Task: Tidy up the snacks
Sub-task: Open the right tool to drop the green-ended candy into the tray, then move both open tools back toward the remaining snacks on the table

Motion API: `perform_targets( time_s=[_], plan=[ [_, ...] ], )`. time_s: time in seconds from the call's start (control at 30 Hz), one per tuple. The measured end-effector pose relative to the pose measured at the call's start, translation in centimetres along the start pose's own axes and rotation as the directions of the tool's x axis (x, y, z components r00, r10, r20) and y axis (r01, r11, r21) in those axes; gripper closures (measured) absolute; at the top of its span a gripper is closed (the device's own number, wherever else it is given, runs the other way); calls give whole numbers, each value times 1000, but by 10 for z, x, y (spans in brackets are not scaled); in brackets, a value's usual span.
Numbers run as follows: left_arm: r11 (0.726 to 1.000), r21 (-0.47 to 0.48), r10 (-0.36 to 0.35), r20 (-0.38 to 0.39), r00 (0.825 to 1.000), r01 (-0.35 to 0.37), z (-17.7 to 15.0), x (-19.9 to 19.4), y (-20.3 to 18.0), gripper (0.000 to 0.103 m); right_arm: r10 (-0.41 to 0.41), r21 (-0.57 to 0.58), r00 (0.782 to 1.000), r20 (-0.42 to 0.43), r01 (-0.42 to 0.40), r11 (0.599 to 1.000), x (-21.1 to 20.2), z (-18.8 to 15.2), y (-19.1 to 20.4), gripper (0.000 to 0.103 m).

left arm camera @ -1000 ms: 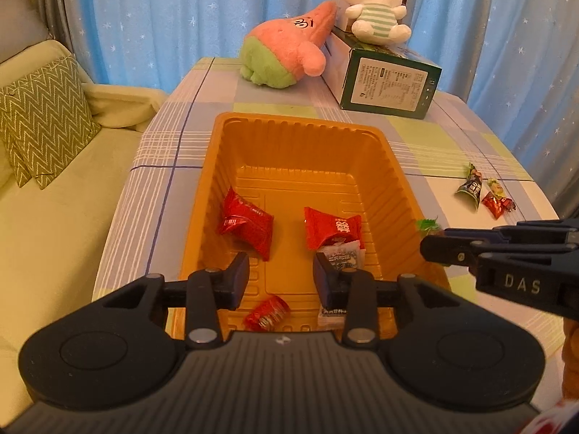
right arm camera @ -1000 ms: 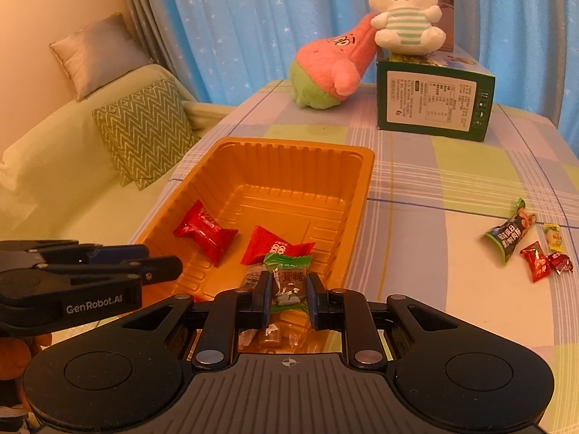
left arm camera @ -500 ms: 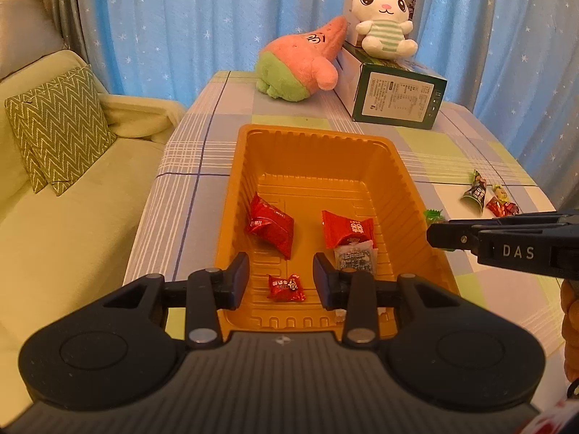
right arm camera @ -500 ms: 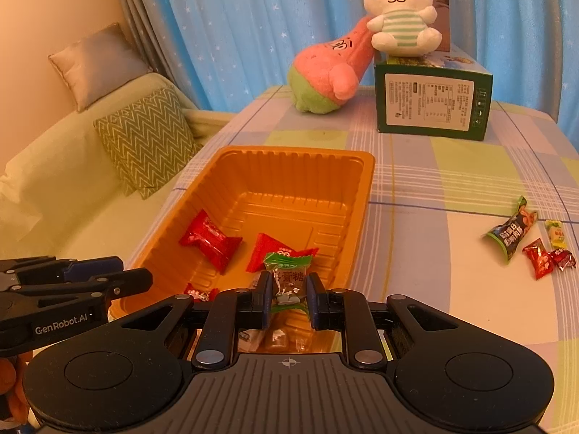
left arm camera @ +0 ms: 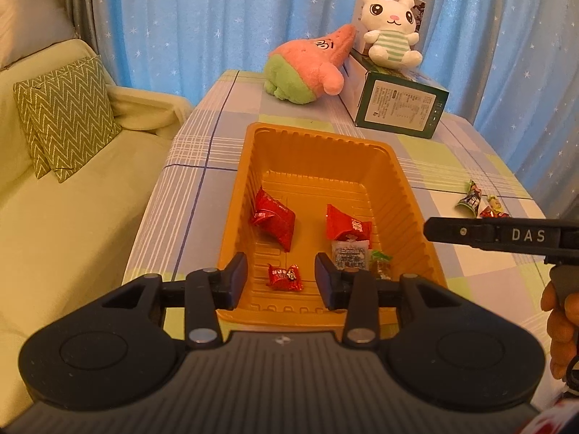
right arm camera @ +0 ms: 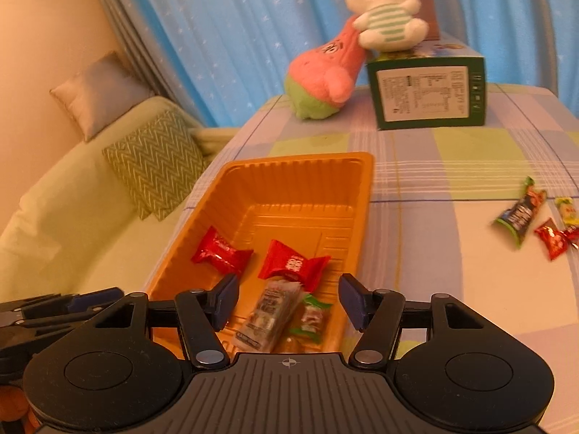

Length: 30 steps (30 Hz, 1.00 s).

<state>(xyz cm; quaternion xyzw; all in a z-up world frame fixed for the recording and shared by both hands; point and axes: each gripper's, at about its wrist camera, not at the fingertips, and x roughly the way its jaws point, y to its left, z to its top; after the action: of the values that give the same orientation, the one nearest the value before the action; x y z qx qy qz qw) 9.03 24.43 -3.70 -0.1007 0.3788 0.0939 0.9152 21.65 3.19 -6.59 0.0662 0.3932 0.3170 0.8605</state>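
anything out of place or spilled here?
Nothing spilled. Three wrapped snacks lie loose on the tablecloth, right of the orange tray that holds the others. The pink plush leans on the green box.

- An orange tray (left arm camera: 235, 213) is seen, with red packets (left arm camera: 272, 217) in it.
- The tablecloth (right arm camera: 427, 166) is checked in lilac, green and white.
- Blue curtains (left arm camera: 202, 18) are dotted with white stars.
- The cushion (left arm camera: 65, 115) is patterned in green-and-white zigzags.
- A dark green box (right arm camera: 430, 92) is seen.
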Motion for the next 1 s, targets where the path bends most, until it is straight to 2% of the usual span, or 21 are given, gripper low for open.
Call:
perform_targets(
  time_s=[0.3,0.47,0.73,1.0],
  plan=[
    [999,-14,-37,26,999,37,-13,-29,-25,53,-99,73,995,19,97,993,-54,-31,-28,42],
    [998,-19,-62,38,997,62,-20,-48,-42,42,-150,93,988,39,146,985,-87,-45,-35,42],
    [993,-5,-115,51,992,116,-28,-71,-71,29,-208,105,974,85,199,974,-133,-52,-47,42],
    [988,37,-153,50,987,151,-31,-81,-103,25,-256,137,958,127,239,961,-174,-55,-68,42]
  ],
)
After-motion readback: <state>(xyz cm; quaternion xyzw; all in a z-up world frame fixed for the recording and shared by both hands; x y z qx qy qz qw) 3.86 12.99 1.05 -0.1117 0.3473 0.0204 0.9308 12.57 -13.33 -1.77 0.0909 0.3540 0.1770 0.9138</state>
